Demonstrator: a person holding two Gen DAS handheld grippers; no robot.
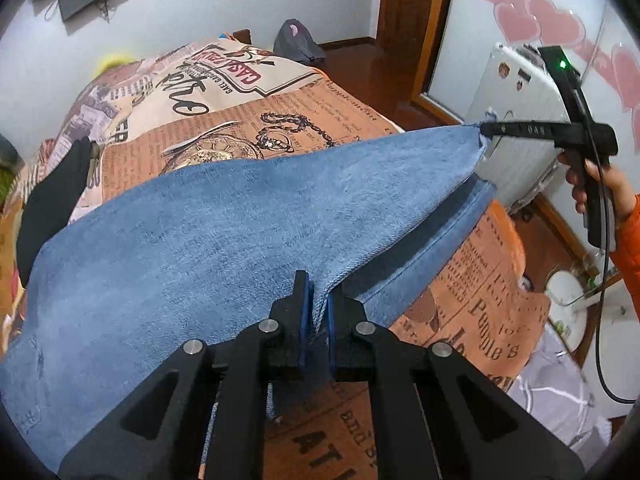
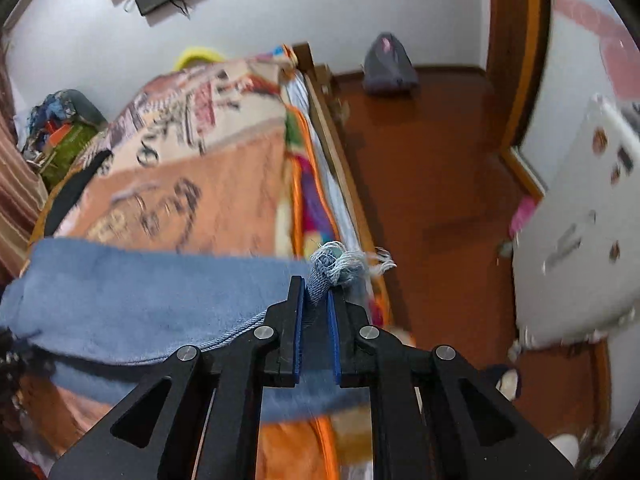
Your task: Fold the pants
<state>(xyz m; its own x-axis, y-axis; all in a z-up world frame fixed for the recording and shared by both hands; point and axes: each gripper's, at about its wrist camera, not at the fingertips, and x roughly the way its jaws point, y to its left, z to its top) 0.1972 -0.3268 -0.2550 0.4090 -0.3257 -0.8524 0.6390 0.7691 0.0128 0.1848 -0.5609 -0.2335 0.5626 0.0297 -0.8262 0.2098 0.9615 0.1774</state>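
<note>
Blue denim pants [image 1: 208, 224] lie across a bed with an orange newsprint-pattern cover [image 1: 304, 116]. My left gripper [image 1: 319, 300] is shut on a pinched fold of the pant leg's near edge. The other gripper [image 1: 486, 130] shows far right in the left wrist view, held by a hand [image 1: 592, 184], pinching the leg's hem corner and lifting it off the bed. In the right wrist view my right gripper [image 2: 318, 292] is shut on the frayed hem [image 2: 332, 264], with the pants [image 2: 140, 292] stretching away to the left.
A black garment [image 1: 52, 200] lies on the bed's left side. A white appliance [image 1: 516, 128] stands right of the bed on the brown wooden floor [image 2: 420, 168]. A grey bag [image 2: 390, 66] sits by the far wall. Clutter is piled at the bed's left [image 2: 60, 136].
</note>
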